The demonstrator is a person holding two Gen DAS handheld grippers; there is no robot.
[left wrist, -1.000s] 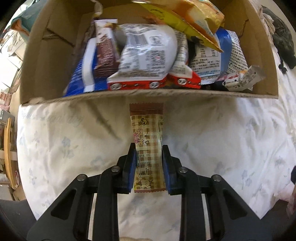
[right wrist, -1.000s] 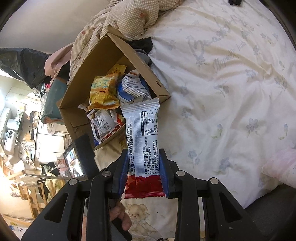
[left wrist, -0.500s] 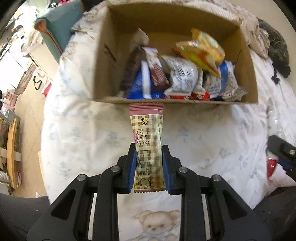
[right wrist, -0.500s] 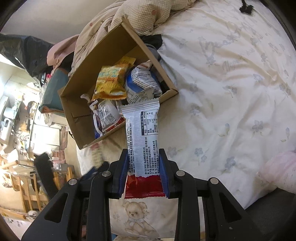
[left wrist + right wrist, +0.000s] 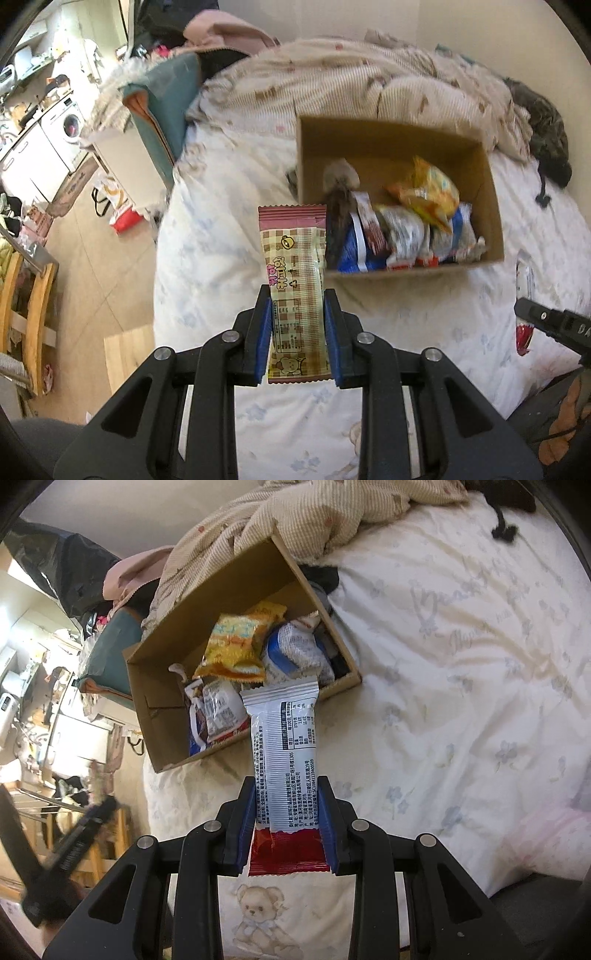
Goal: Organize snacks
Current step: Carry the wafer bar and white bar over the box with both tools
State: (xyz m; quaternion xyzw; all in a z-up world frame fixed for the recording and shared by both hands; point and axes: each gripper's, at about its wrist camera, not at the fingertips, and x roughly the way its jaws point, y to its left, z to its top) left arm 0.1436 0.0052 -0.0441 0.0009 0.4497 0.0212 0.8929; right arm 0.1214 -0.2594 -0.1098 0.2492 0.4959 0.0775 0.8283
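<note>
The left hand-held gripper (image 5: 297, 328) is pulling up and away from the box (image 5: 402, 267), gripping a plaid bar (image 5: 295, 273). The right hand-held gripper (image 5: 286, 814) is gripping a white bar (image 5: 284, 746) just before the box. Several snacks are sitting in the box; both bars are awaiting placement.

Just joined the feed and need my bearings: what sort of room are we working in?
Most likely a small flat's bedroom: the cardboard box of snacks sits on a bed with a flowered sheet and a rumpled quilt, and a washing machine stands beyond the bed.
</note>
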